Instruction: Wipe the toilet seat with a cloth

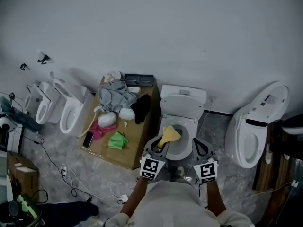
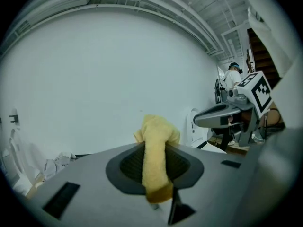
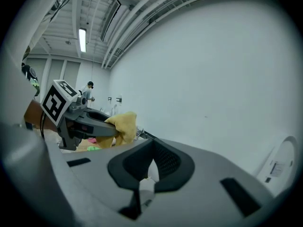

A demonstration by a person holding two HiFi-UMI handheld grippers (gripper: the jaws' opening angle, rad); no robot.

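We clamp the cloth [image 2: 156, 143], likely soft and light, mid-fold in our left gripper [image 2: 159, 176]; the right gripper [image 3: 148, 168] has its jaws together, empty

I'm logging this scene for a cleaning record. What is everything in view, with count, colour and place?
toilet: one, white, against the wall, ahead of the person
cloth: one, yellow, in the left claw, above the bowl
left toilets: at least two, white, far left by the wall
right toilet: one, white, right of the middle one
crate: one, brown, left of the toilet
rags: several, grey, black, pink, green, white, on the crate
phone-like slab: one, black, crate's left edge
cables: several, on the floor at left
left claw: one, grey, shut on the cloth
right claw: one, grey, shut on nothing, right of the bowl
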